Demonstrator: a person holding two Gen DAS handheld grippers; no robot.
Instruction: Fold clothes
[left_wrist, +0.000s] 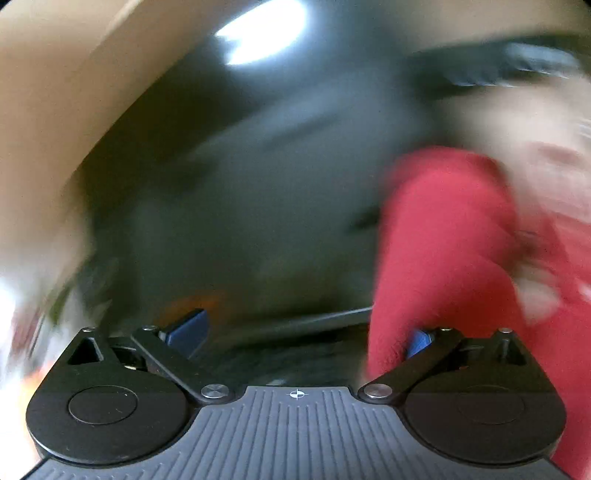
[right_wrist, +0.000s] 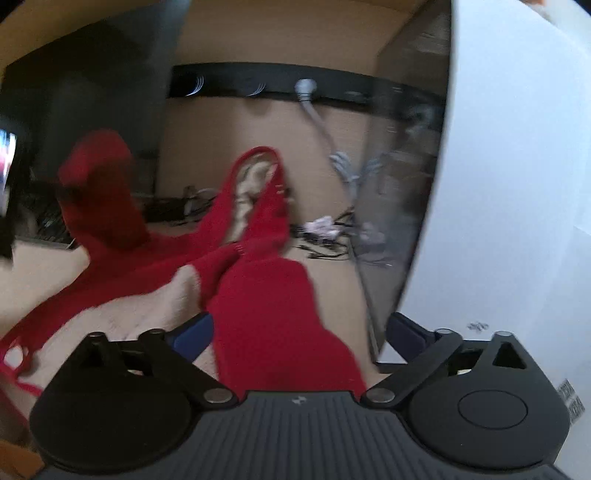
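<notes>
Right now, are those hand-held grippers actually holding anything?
Neither visibly grips anything. Red garment drapes between the right hand-held gripper's open fingers; the left hand-held gripper is open too.

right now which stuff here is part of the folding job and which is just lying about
Part of the job:
- red garment
- left gripper, open
- right gripper, open, red cloth draped between its fingers

Just lying about:
- grey cable
- tangle of black cords
- white panel
</notes>
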